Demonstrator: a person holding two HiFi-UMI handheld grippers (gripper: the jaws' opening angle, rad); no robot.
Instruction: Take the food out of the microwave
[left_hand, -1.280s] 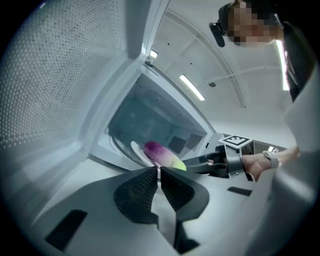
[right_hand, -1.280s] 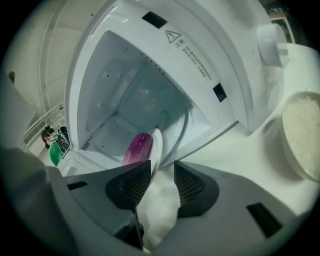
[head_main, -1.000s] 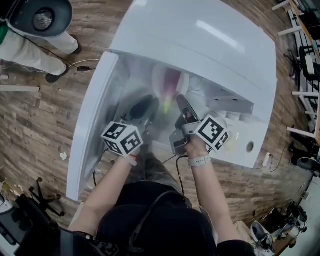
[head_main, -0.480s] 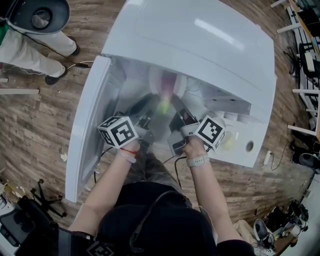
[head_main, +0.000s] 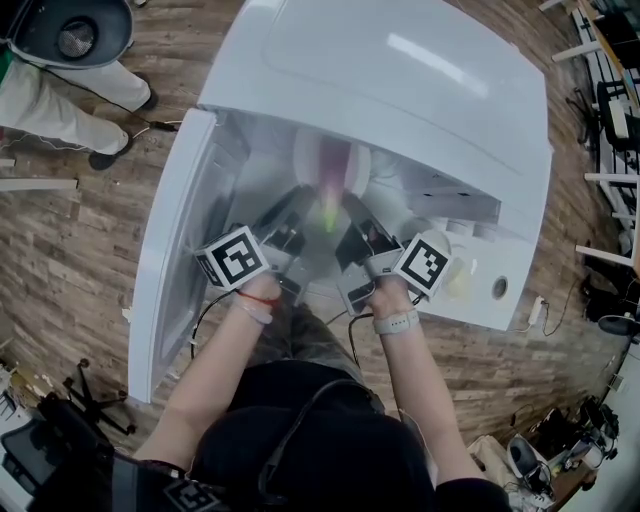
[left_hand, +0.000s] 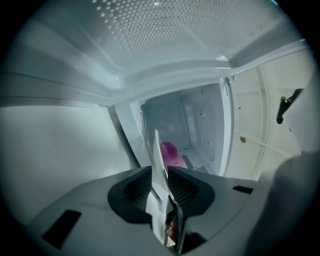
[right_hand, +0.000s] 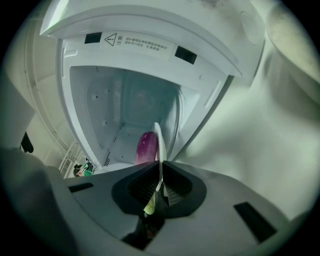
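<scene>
While the microwave (head_main: 400, 80) stands with its door (head_main: 165, 270) swung open on the left, the white plate (left_hand: 156, 150) sits inside the cavity, and the purple food (left_hand: 172, 155) lies on its far part. The right gripper (right_hand: 160, 167), whose jaws have just been closing, pinches the plate's near rim between its pads (the rim shows edge-on there). Just to the left of it, the left gripper (left_hand: 161, 172) reaches in too. Its jaws have just narrowed a little and stand apart around the same rim, not pressing on it.
</scene>
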